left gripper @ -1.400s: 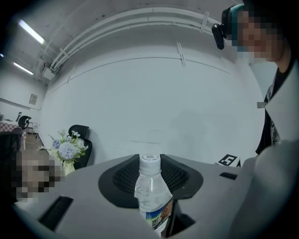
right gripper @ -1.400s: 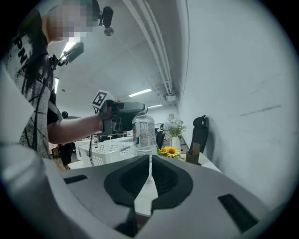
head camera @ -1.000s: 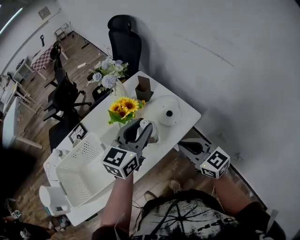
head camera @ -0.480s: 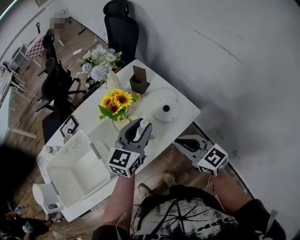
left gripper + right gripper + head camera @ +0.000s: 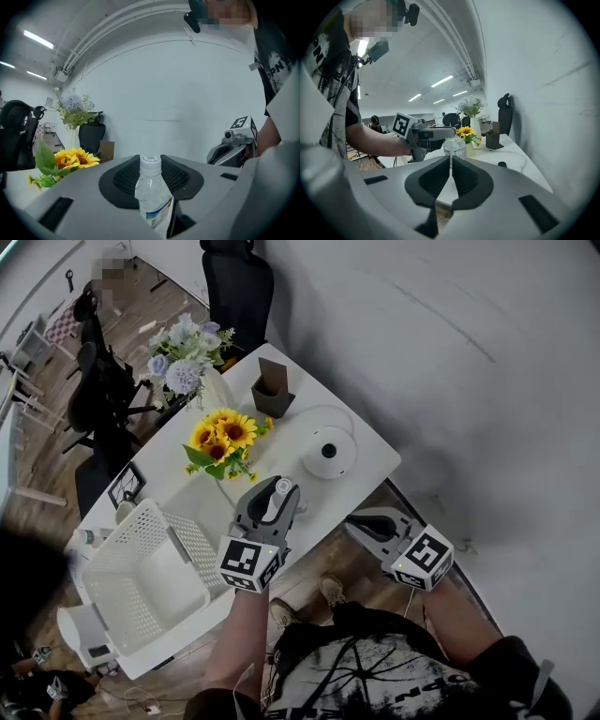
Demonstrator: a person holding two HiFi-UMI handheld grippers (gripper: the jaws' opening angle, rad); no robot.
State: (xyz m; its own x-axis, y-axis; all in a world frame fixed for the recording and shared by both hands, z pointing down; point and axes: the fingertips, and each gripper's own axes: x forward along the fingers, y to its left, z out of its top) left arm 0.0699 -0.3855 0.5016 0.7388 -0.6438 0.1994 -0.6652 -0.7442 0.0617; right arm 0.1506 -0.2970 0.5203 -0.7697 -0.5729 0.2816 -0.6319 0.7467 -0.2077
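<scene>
We hold a bottle (image 5: 152, 193) in the left gripper (image 5: 275, 501) near the table (image 5: 367, 457) edge; the right gripper (image 5: 362, 525), clenched empty, hangs clear beyond it.

An office — black desk chairs (image 5: 237, 282), white table (image 5: 370, 465), strip ceiling lights (image 5: 441, 81).

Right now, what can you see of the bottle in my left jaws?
The bottle is small, clear plastic with a white screw cap and a printed blue-and-white label low on its body. It stands about upright, clamped between the dark jaws of the left gripper, over the white table near its front edge. Its fill level is unclear.
</scene>
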